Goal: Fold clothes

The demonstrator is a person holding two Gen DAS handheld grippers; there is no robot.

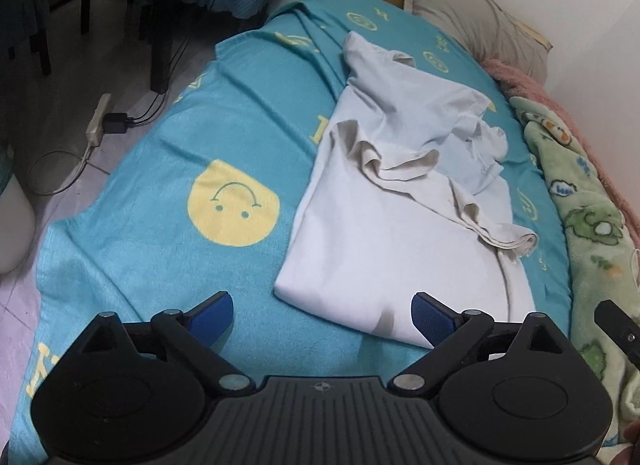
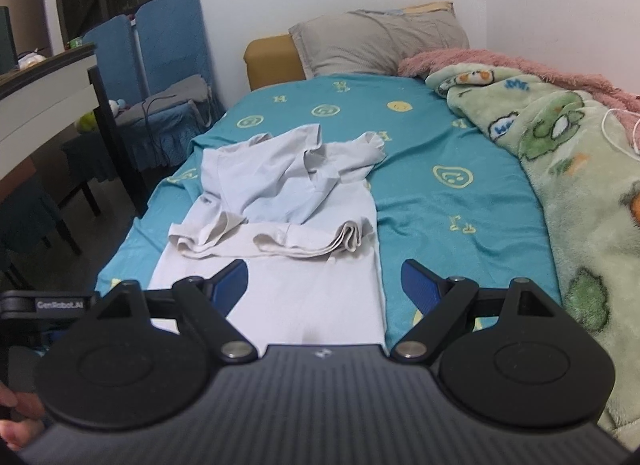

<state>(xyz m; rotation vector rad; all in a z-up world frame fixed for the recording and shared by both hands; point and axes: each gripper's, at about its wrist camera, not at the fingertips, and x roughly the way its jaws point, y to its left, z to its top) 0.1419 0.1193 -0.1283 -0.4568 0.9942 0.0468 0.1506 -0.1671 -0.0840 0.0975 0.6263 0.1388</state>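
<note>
Blue pads tip both claws, and both stand spread wide with nothing between them. The left claw (image 1: 322, 311) hangs over the near corner of the white garment (image 1: 384, 225), its right pad just above the cloth's edge and its left pad over the teal blanket (image 1: 160, 193). The right claw (image 2: 324, 281) hovers over the garment's smooth near half. Farther up, the garment is bunched, with sleeves and folds heaped across its middle. It lies along the bed on the teal smiley-face blanket, beside a green patterned blanket (image 2: 568, 169) toward the wall. A grey pillow (image 2: 376, 41) sits at the head.
</note>
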